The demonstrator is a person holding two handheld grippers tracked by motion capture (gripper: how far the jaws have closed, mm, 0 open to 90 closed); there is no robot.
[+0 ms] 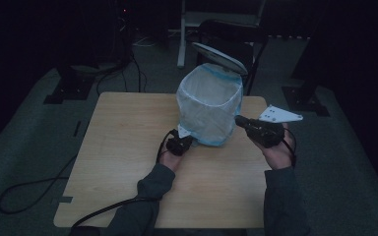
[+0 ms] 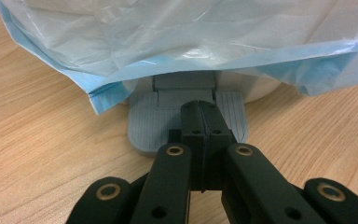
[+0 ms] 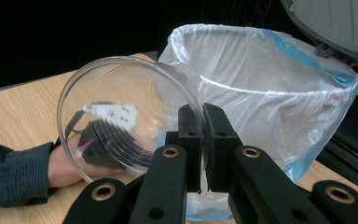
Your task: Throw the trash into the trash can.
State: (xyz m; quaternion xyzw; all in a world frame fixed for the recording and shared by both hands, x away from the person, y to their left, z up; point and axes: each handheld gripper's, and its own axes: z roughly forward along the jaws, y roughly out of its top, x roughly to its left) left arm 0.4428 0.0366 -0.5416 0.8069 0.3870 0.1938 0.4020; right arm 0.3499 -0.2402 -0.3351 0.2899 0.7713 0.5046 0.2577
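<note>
On the wooden bench (image 1: 128, 147), a bin (image 1: 209, 105) lined with a white bag stands near the far edge, its lid (image 1: 220, 58) tipped open, the left gripper (image 1: 179, 142) low against its near base, and the right gripper (image 1: 258, 130) raised just beside its right side.

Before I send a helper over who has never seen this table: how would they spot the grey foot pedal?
Find the wooden table and the bin lined with a white bag on it. At the bin's base, on the person's side, the pedal sticks out flat from under the blue bag hem. It is ribbed and grey, with the shut left hand-held gripper pressing on it.
</note>
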